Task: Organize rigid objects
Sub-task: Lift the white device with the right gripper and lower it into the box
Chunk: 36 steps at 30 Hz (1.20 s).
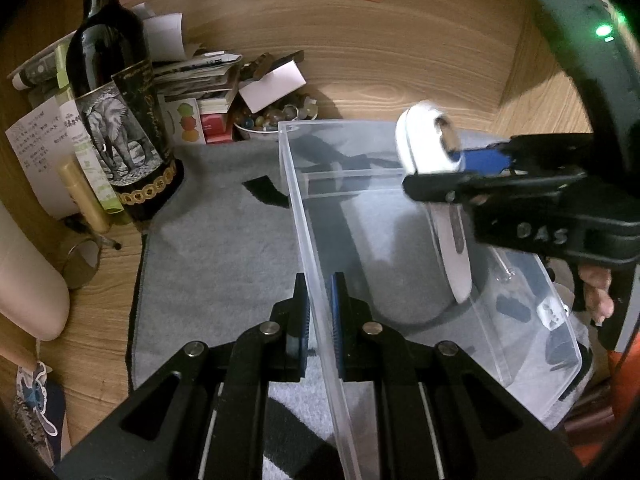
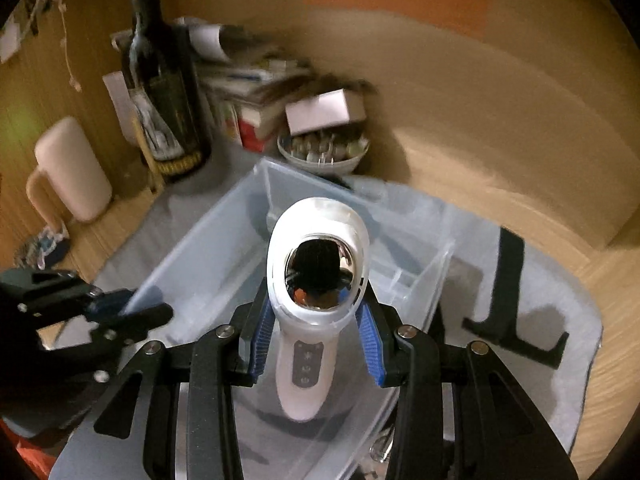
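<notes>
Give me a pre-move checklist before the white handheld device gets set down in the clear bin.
1. Right gripper shut on the white device: ok, blue pads press its neck on both sides.
2. Left gripper steadying the clear bin: ok, its pads straddle the near wall.
3. Device over the bin's opening: ok, it hangs above the interior.
4. Landing spot free: cannot tell, small items lie at the bin's right end and the floor under the device is hidden.
5. Bottle and marble bowl out of the path: ok, both stand beyond the bin.
</notes>
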Each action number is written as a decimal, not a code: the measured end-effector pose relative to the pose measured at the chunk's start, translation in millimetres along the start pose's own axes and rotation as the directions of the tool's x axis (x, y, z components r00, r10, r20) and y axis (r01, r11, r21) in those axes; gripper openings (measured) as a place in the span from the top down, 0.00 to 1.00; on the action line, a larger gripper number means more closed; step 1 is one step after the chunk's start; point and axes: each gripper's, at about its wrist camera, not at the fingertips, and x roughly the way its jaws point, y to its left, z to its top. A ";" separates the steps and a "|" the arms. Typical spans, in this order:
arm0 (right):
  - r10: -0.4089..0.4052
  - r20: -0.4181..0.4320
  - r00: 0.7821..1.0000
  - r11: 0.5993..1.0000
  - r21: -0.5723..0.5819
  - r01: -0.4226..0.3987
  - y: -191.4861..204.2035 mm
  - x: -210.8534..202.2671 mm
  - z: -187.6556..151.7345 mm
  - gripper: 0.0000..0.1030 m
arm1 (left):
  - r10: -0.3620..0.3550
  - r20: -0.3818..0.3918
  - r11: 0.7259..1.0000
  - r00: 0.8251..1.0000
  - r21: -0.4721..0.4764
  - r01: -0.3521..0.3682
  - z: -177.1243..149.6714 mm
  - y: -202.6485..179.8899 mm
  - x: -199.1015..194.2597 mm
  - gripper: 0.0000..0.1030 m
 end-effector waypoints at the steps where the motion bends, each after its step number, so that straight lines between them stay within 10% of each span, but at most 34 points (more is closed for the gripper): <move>1: 0.003 -0.018 1.000 1.000 -0.003 -0.003 -0.1 3.0 -0.3 0.65 | -0.001 0.001 1.000 1.000 0.000 0.001 -0.2 0.1 -0.2 0.89; 13: 0.019 -0.144 0.989 0.997 -0.075 -0.030 13.0 27.7 -3.3 0.64 | -0.004 0.002 1.000 1.000 0.003 0.004 0.0 0.7 0.1 0.89; 26: -0.075 0.065 0.995 0.995 -0.061 0.079 4.0 -31.5 -3.3 0.20 | 0.003 -0.008 1.000 1.000 -0.004 -0.003 2.5 0.4 3.5 0.89; 36: -0.221 0.141 0.965 0.975 0.064 0.214 -44.0 -81.1 -33.6 0.14 | 0.016 -0.015 1.000 1.000 -0.003 -0.016 3.3 -0.8 3.5 0.89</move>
